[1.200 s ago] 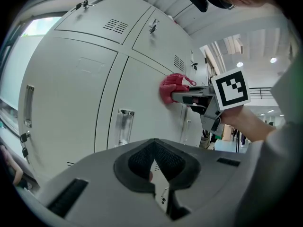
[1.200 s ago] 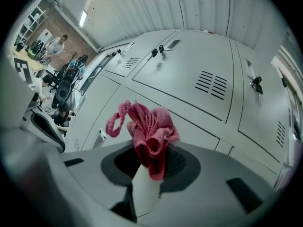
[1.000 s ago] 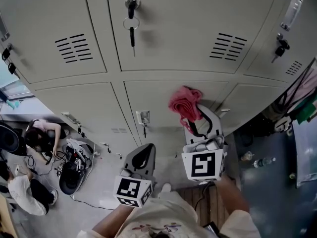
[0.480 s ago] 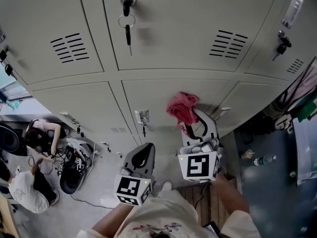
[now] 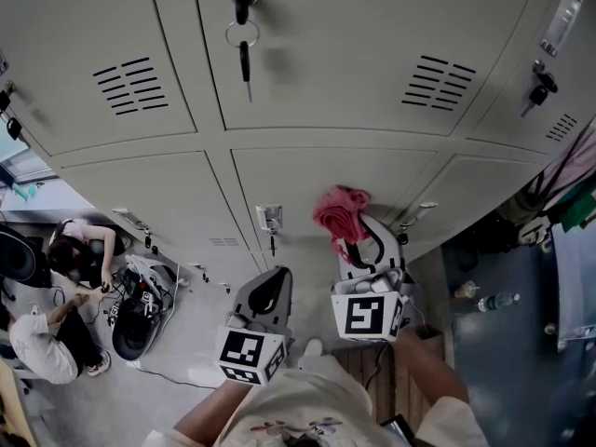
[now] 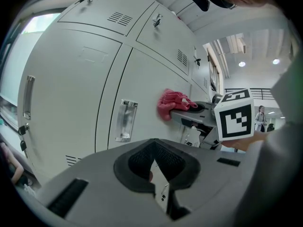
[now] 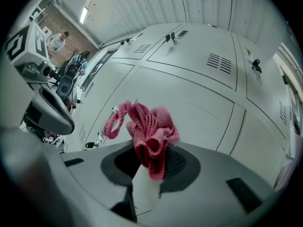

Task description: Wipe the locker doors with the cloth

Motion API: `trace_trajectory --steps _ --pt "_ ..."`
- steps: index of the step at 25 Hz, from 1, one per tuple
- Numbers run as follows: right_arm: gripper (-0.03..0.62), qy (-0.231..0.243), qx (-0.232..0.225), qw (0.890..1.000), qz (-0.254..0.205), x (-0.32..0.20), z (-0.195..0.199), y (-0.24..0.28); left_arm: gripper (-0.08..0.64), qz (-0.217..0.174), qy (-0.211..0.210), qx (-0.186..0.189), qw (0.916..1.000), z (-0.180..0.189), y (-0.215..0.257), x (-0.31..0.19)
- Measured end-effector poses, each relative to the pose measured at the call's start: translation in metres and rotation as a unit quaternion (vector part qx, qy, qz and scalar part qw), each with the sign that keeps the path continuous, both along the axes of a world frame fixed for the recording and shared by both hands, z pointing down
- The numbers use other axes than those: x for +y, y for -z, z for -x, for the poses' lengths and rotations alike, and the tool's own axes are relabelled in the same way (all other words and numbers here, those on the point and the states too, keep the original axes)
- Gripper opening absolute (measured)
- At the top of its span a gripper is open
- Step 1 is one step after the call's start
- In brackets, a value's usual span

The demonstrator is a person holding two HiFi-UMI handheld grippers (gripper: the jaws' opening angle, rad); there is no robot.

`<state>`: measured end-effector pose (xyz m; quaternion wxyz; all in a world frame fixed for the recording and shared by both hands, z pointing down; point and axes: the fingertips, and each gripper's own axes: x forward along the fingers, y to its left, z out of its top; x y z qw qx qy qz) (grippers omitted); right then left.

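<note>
A pink cloth [image 5: 337, 214] is bunched against the lower middle locker door [image 5: 298, 177], right of its recessed handle [image 5: 269, 220]. My right gripper [image 5: 354, 234] is shut on the cloth and holds it to the door. In the right gripper view the cloth [image 7: 149, 126] sticks up from between the jaws of the right gripper [image 7: 150, 167]. My left gripper [image 5: 269, 285] hangs lower left, apart from the door, shut and empty. In the left gripper view, past the left gripper [image 6: 154, 173], the cloth [image 6: 171, 103] and the right gripper [image 6: 191, 111] lie against the door, right of the handle [image 6: 124, 120].
A key ring [image 5: 244, 47] hangs from the upper door's lock. People [image 5: 51, 343] sit on the floor at left beside bags and cables [image 5: 140, 305]. A bottle [image 5: 494, 303] lies on the floor at right, and clothes [image 5: 570, 189] hang by the right lockers.
My right gripper has slid the cloth a little down and to the left on the lower door. The left gripper has stayed in place.
</note>
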<state>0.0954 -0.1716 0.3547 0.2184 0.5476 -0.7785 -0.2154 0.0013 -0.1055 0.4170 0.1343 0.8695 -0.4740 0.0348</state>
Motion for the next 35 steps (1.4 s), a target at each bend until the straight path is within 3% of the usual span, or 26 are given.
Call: trace_trajectory --steps 13,23,35 --pt "0.101 -0.001 0.017 1.000 0.015 0.000 0.002 -0.041 0.005 -0.001 0.007 0.001 1.0000 0.003 -0.002 -0.003" --pt "0.101 0.008 -0.001 0.999 0.037 -0.002 0.000 -0.078 0.005 -0.004 0.007 0.001 1.0000 0.003 -0.014 -0.004" --pt "0.101 0.010 0.032 0.997 0.069 -0.004 -0.001 -0.126 0.005 0.001 0.009 -0.001 1.0000 0.000 -0.022 -0.004"
